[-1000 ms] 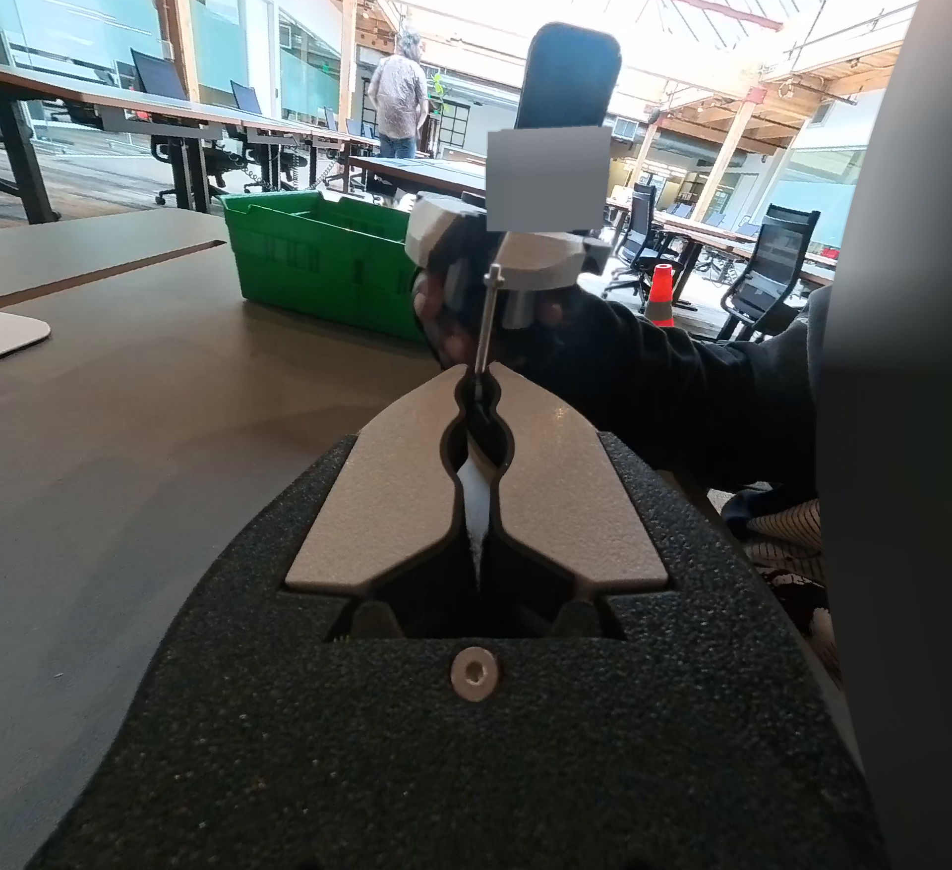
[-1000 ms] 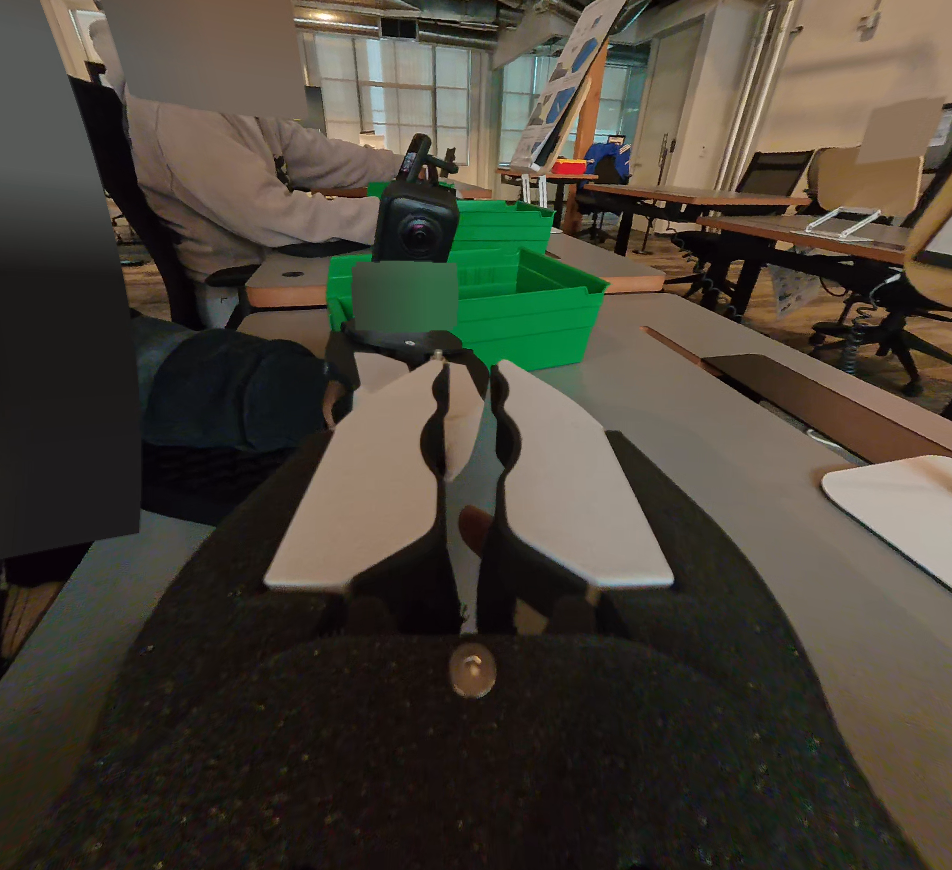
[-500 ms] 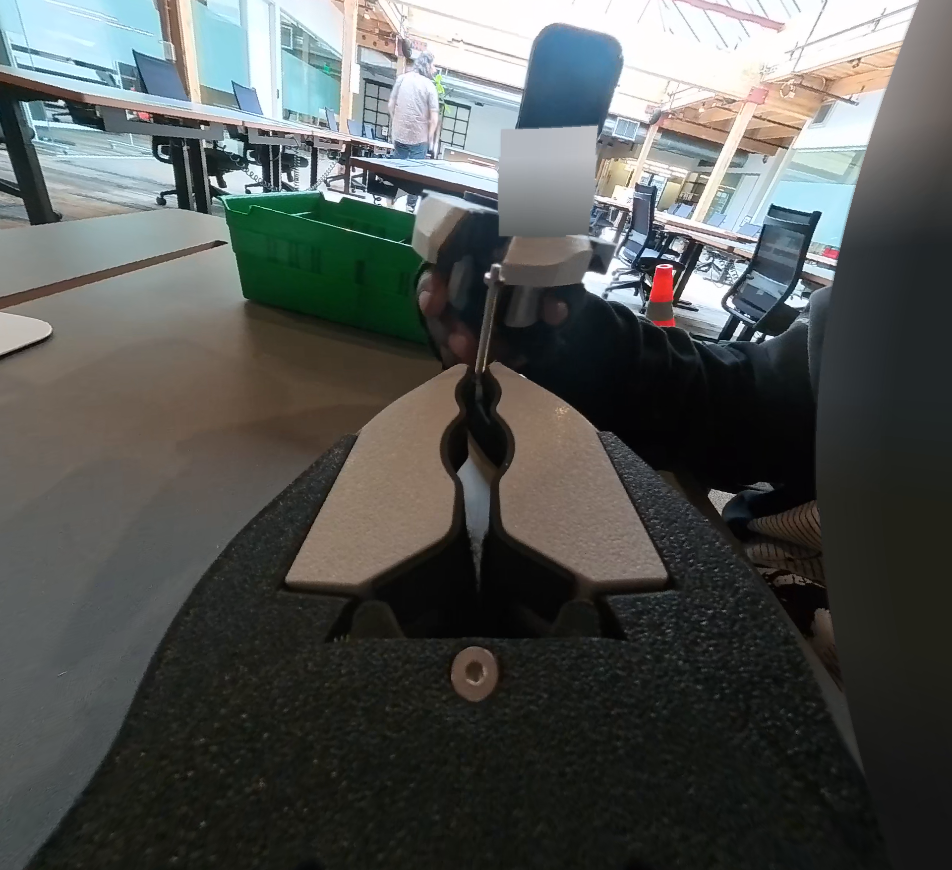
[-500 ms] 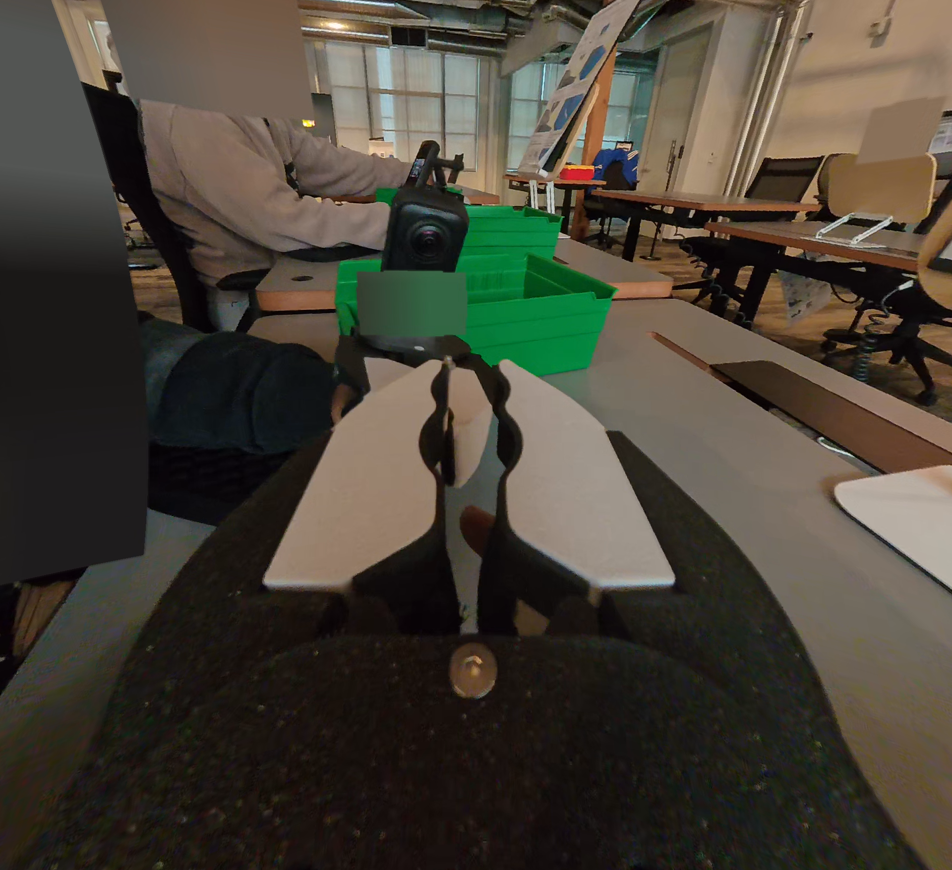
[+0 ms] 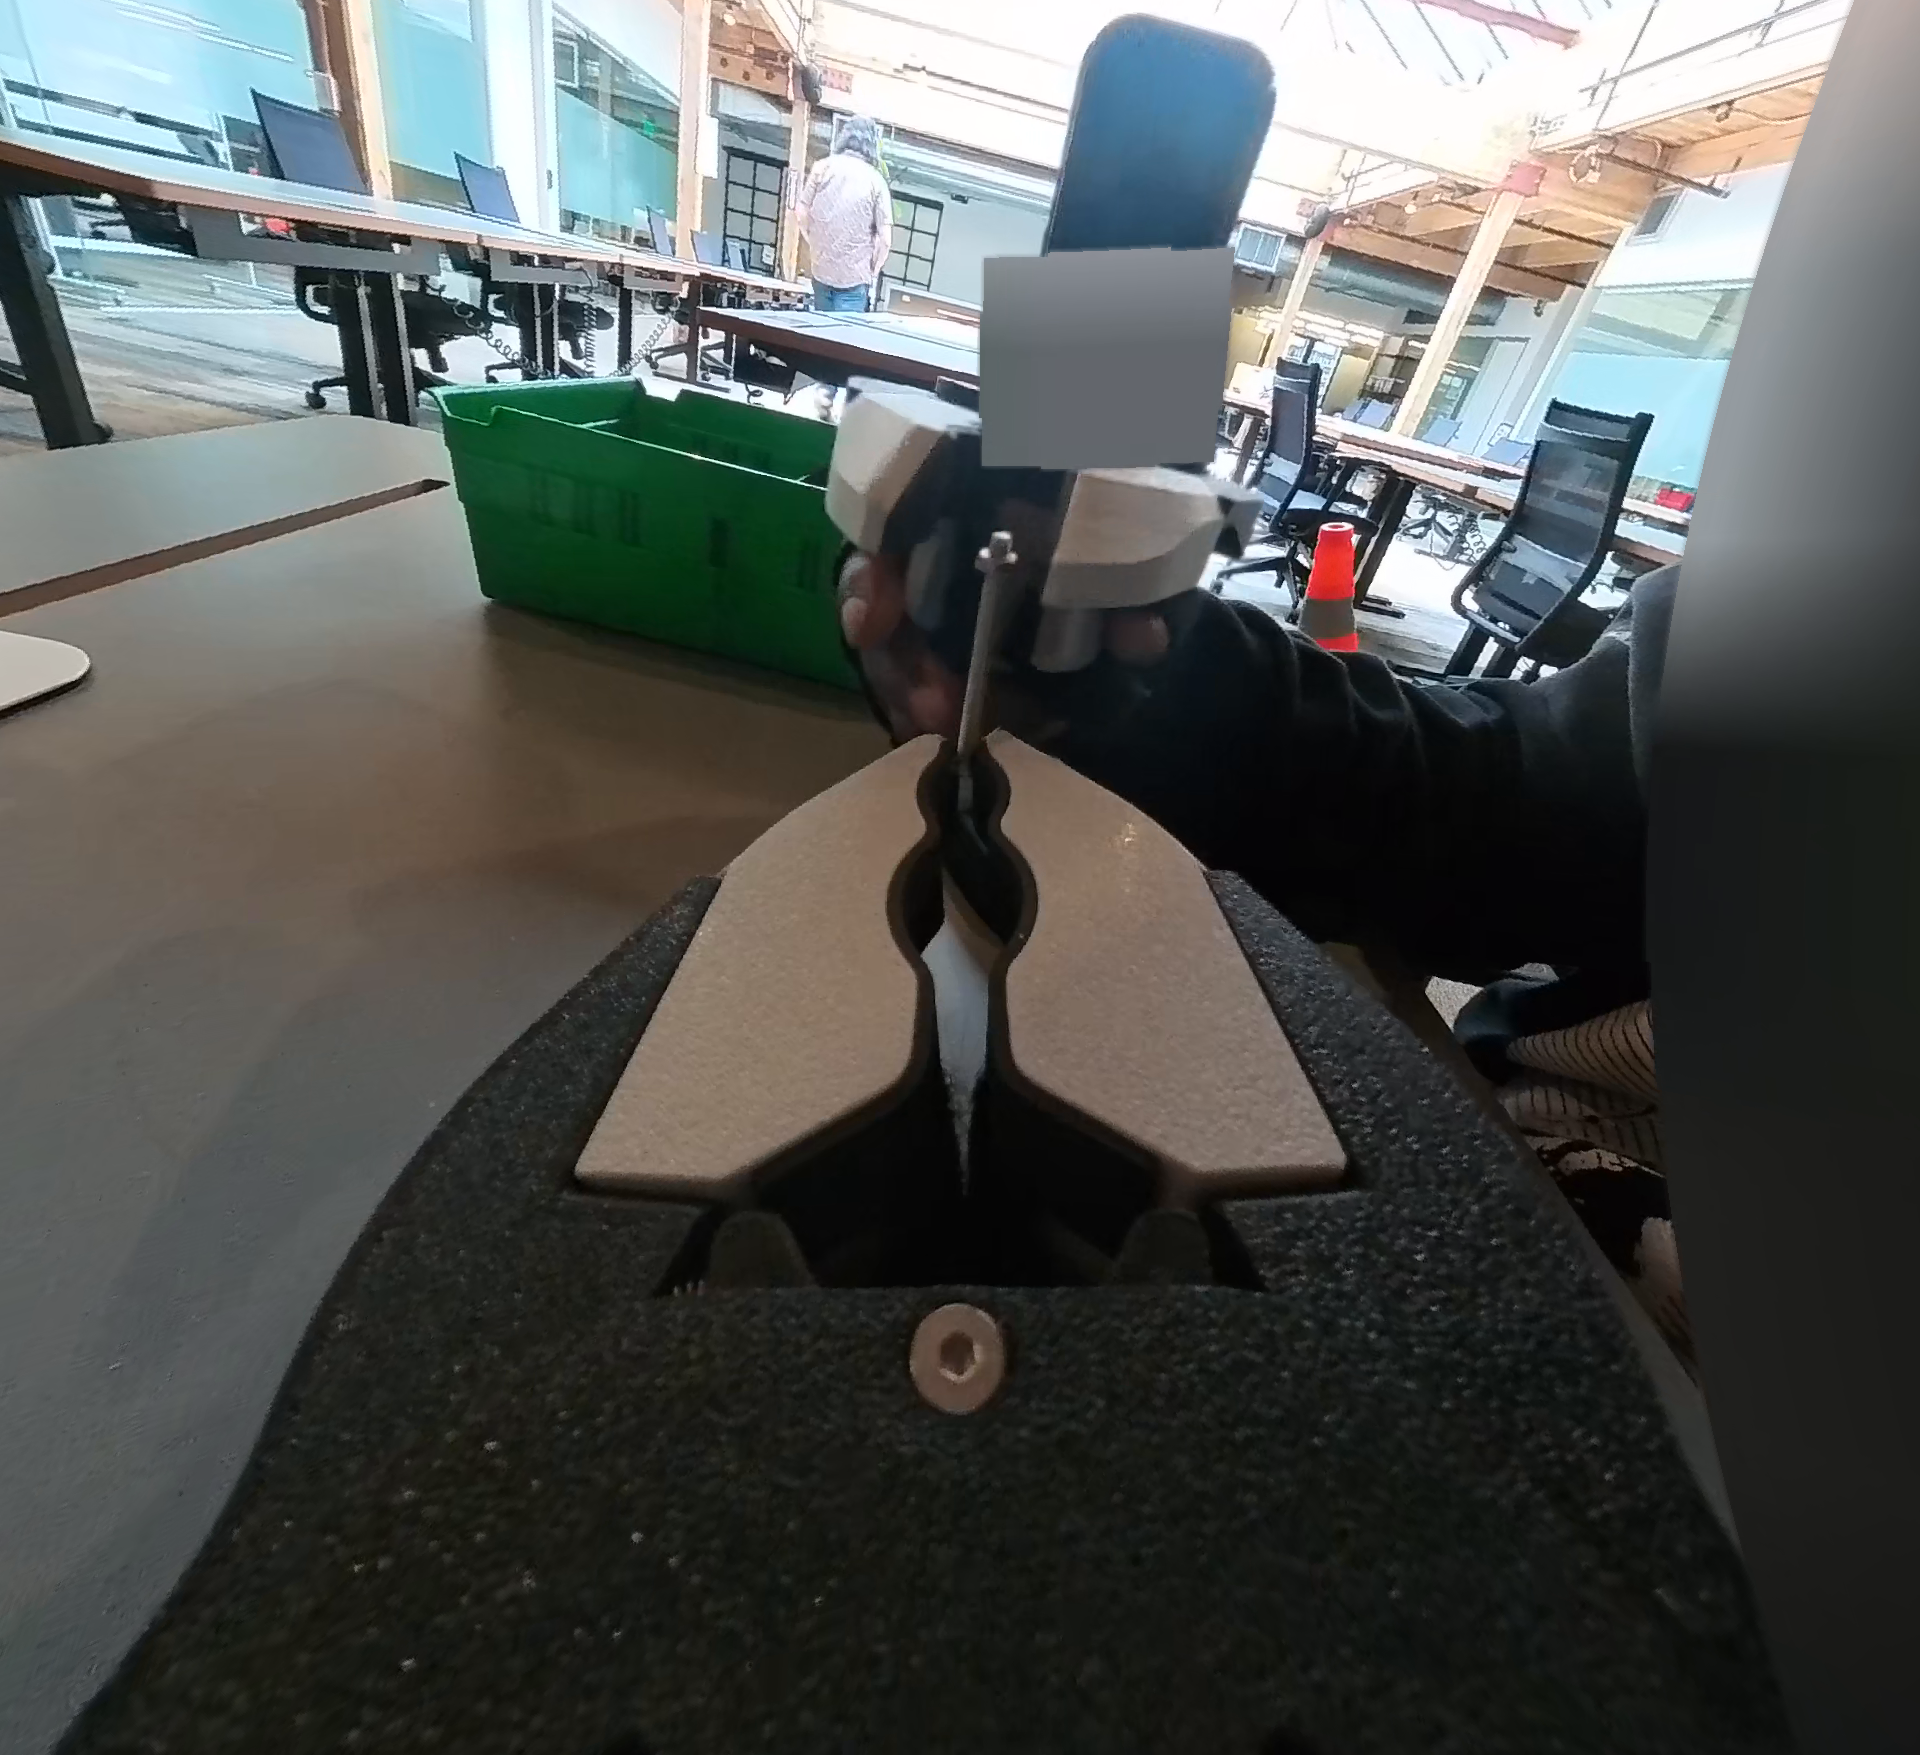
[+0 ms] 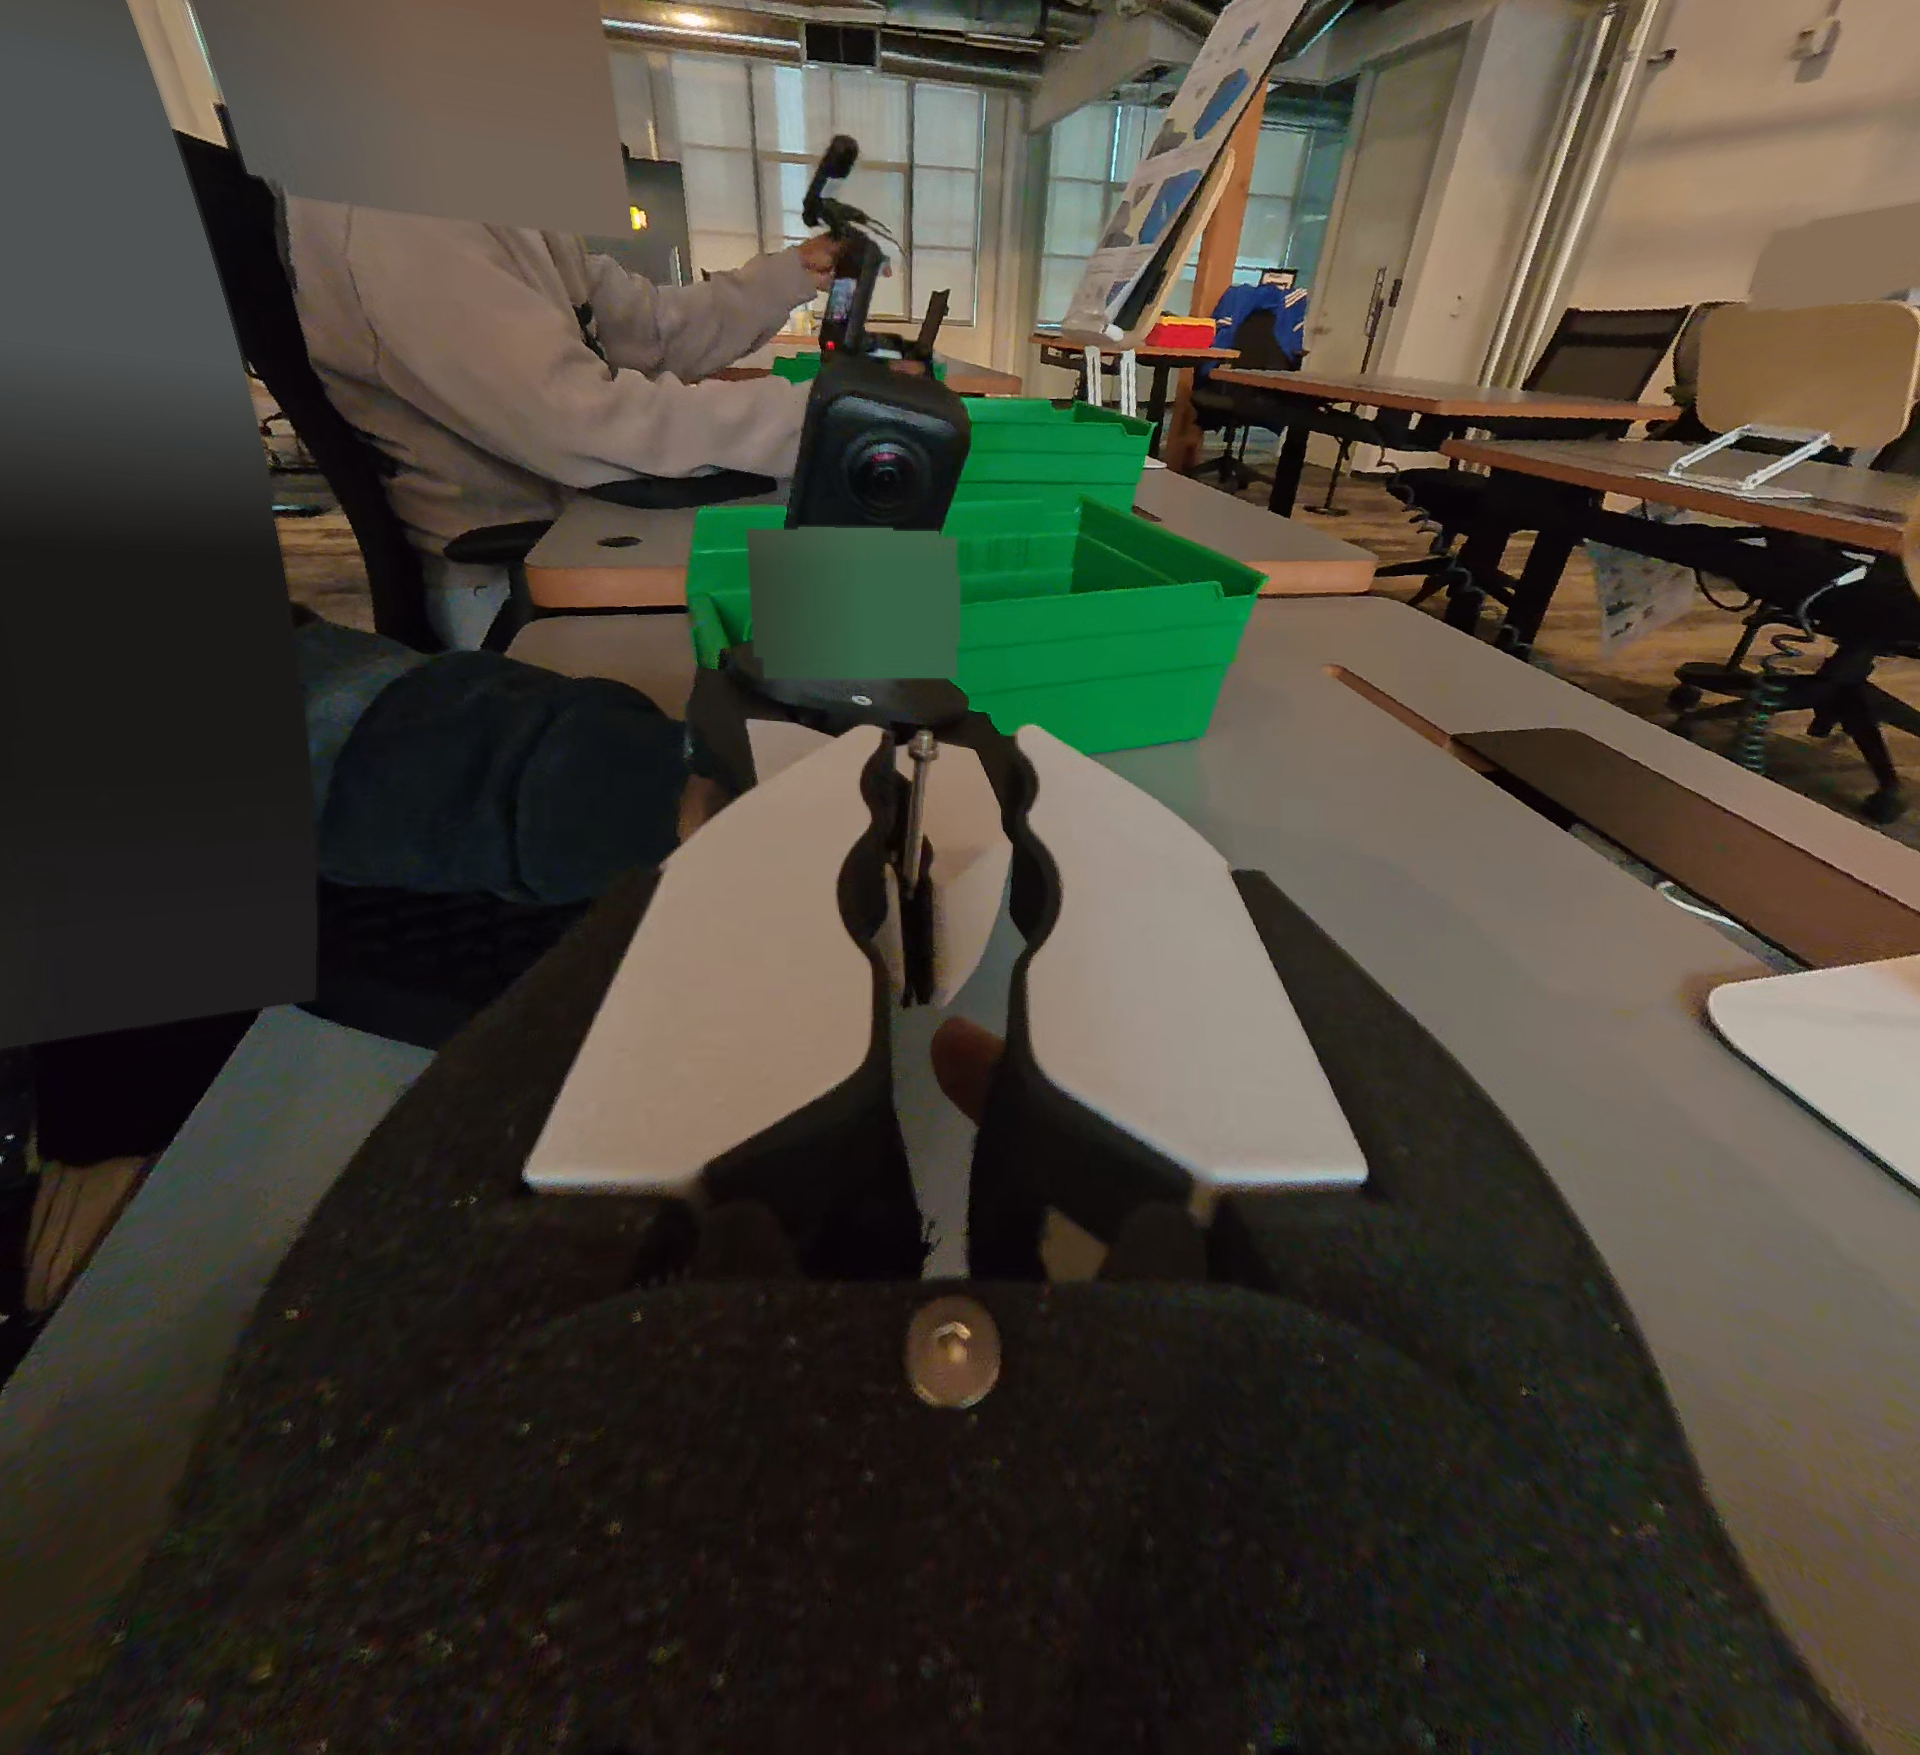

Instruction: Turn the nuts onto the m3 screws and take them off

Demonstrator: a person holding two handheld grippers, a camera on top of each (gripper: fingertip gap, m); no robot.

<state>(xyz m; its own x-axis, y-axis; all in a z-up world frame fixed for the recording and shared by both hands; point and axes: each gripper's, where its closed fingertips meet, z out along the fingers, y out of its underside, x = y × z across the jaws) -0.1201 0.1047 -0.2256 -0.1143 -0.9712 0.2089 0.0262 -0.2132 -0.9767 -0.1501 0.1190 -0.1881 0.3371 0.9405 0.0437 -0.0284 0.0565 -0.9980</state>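
The left gripper [image 5: 961,755] pinches the screw [image 5: 982,656] upright, nut [image 5: 1000,550] at its 12 o'clock tip. The right gripper [image 6: 940,749] has widened and straddles the nut untouching, probably re-gripping for another turn

Counts: 1 screw [image 5: 982,645] w/ 1 nut [image 5: 1000,550] (near tip); 2 grippers [image 5: 961,749] [image 6: 940,744]; 3 green bins [image 6: 1101,656] (stacked/behind, approx.); 1 orange cone [image 5: 1333,588]; 2 bystanders [image 5: 847,219] [image 6: 499,375].

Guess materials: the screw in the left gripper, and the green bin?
Screw: looks like bare metal, likely steel; thin grey shaft with a dull shine. Green bin: looks like moulded plastic; uniform saturated colour, ribbed walls, slight gloss.
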